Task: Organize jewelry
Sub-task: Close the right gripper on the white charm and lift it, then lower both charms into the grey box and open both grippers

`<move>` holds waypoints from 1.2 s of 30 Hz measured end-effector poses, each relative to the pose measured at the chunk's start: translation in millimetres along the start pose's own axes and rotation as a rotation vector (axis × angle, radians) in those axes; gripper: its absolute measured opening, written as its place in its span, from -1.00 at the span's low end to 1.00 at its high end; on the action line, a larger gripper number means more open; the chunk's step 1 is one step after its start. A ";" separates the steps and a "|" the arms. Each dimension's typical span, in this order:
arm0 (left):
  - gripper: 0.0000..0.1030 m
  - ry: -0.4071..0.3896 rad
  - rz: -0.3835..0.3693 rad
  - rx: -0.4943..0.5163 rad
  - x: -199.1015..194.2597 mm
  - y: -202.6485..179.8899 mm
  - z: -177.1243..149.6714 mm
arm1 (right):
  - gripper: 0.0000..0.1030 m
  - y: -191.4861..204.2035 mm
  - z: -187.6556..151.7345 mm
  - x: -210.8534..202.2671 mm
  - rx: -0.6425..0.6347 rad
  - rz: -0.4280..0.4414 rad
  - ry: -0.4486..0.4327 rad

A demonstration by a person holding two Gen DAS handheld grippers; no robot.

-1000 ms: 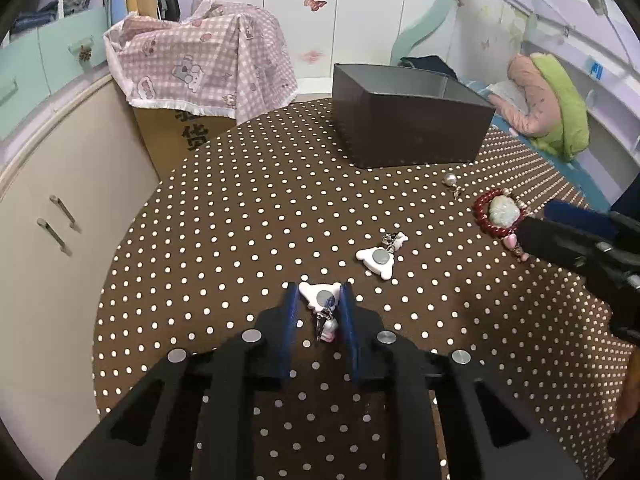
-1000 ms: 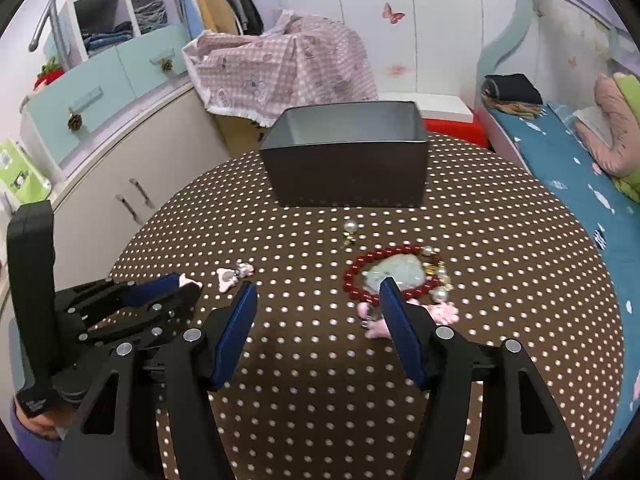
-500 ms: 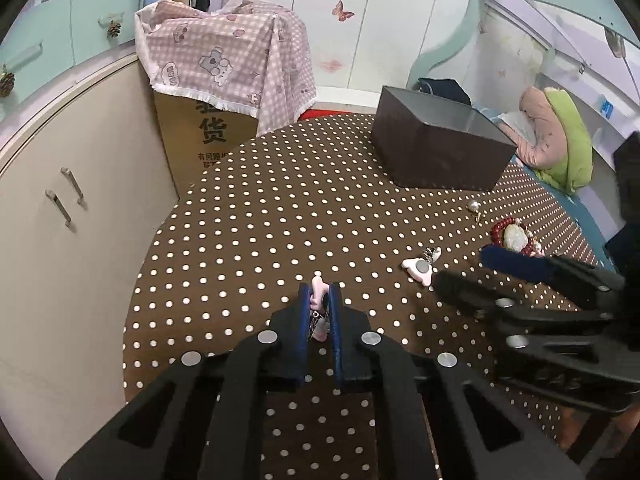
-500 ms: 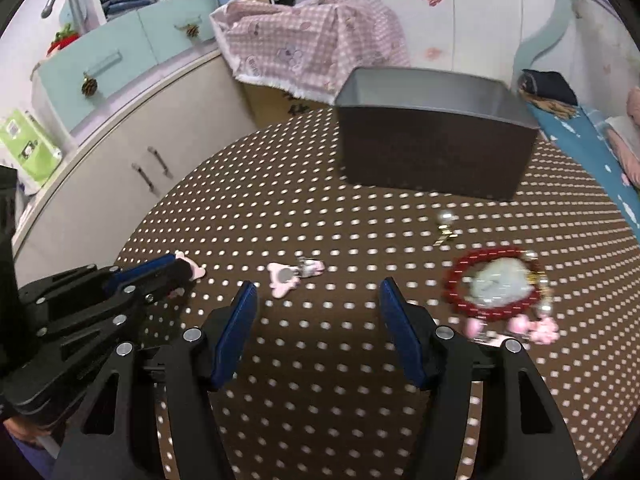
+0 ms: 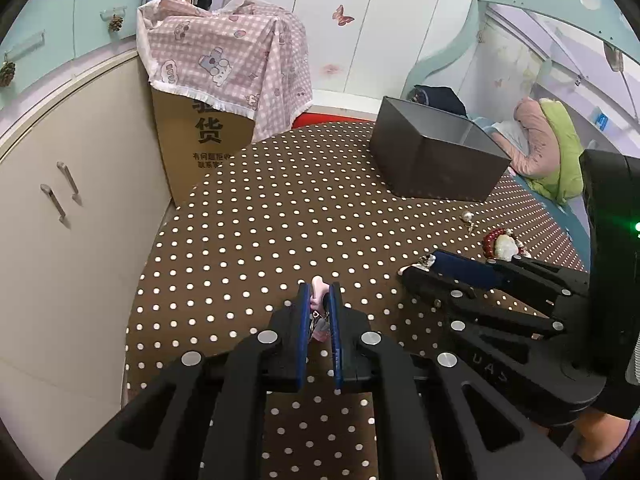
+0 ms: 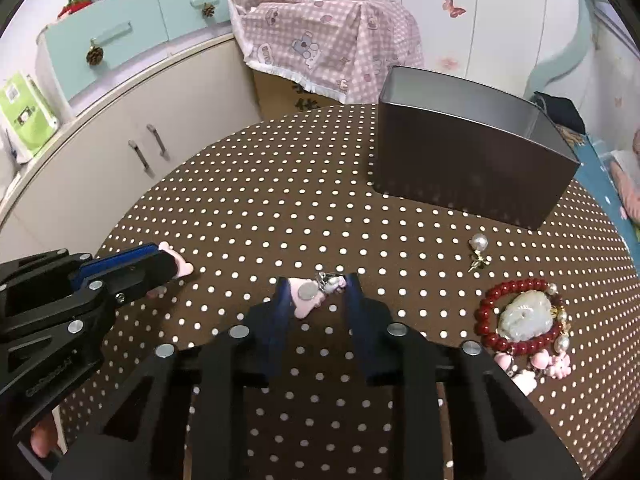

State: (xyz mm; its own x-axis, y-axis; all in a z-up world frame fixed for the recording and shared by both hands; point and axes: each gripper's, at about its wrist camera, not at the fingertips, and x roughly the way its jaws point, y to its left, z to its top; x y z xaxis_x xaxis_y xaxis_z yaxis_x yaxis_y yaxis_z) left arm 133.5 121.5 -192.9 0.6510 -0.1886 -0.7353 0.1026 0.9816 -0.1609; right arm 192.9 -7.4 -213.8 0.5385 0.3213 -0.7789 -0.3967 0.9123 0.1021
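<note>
Left gripper [image 5: 320,300]: its jaws are closed down on a pink charm [image 5: 318,286], whose tip pokes out past the blue pads. A second ago that charm lay on the cloth between wider jaws; now it is pinched and looks lifted clear, though I cannot tell its height for sure.

Right gripper [image 6: 316,294]: jaws spread wide, holding nothing, set down on either side of the second pink charm [image 6: 306,296]. A second ago it hovered by the red bracelet; it has since swung left, away from the box side, to this charm.

What the change means: one charm is in hand and ready to carry; the other is bracketed, so closing on it looks like the step in hand. Nothing seems to be in the box yet, though its floor is hidden.

Dark box [image 6: 472,172]: open-topped, at the far side of the dotted tablecloth [image 6: 280,200]; the likely place for everything.

Held charm: well in front of the box, to its left.

Second charm: in front of the box, nearer its left corner.

Pearl earring [image 6: 479,250]: just in front of the box's right half.

Red bead bracelet [image 6: 520,316]: further in front of the box than the earring, with a pale stone inside its ring and small pink pieces beside it.

Count: two grippers, two pink charms, one pearl earring, one red bracelet, one box; the small pink pieces are too clustered to count.
</note>
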 end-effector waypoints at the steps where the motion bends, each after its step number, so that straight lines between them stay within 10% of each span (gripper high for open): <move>1: -0.85 0.000 -0.003 0.000 0.0 -0.8 0.3 | -0.46 -0.3 -0.1 -0.2 -0.001 0.002 0.000; 16: -0.85 -0.023 -0.064 0.044 -1.0 -30.8 26.1 | -0.46 -39.5 1.6 -35.8 0.063 0.011 -0.071; 26: -0.85 -0.097 -0.146 0.134 -0.8 -83.9 98.3 | -0.46 -96.7 45.2 -78.4 0.122 -0.035 -0.196; 36: -0.84 0.027 -0.196 0.116 63.7 -104.0 157.9 | -0.46 -146.4 85.7 -60.3 0.176 -0.068 -0.196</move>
State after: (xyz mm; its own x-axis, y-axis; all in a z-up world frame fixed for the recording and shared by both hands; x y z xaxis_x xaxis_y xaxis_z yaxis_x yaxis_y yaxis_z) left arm 283.0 12.0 -119.1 0.5899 -0.3753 -0.7149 0.3119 0.9226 -0.2270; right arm 282.3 -138.6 -128.7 0.7001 0.2849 -0.6547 -0.2281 0.9582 0.1730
